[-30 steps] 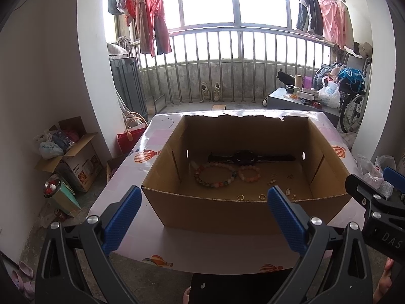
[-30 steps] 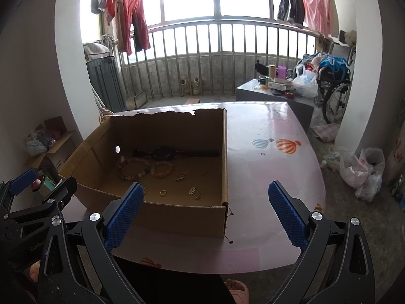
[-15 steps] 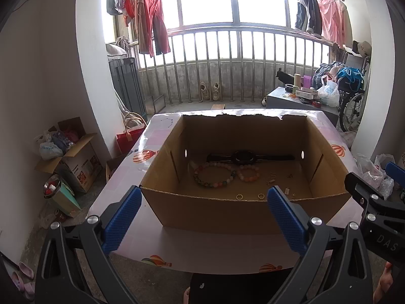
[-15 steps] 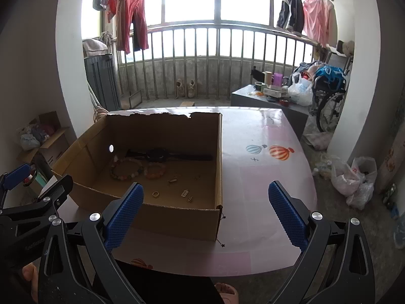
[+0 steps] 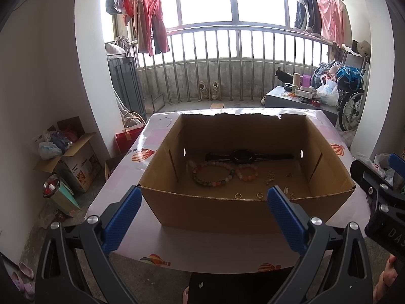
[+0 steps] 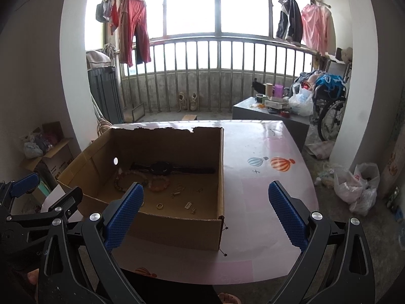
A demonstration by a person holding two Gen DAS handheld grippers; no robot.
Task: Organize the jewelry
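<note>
An open cardboard box (image 5: pixel 243 212) sits on the pink tabletop (image 6: pixel 265 202), holding one black watch (image 5: pixel 241 155), two beaded bracelets (image 5: pixel 212 176), two gold rings (image 5: pixel 237 195) and several small pieces too tiny to count. The left gripper (image 5: pixel 202 217) and right gripper (image 6: pixel 205 215) hover before it, jaws spread and empty.

Daylight is pouring through tall windows (image 5: pixel 235 0) above a metal railing (image 5: pixel 227 63). Clothes (image 5: pixel 149 22) are hanging on a rod at both ends. White walls (image 5: pixel 45 76) are curving round a grey floor (image 5: pixel 192 105). A wheelchair (image 6: pixel 331 106) is standing beside a low grey cabinet (image 6: pixel 253 111) at the right, and a dark cabinet (image 5: pixel 125 83) is standing at the left.
</note>
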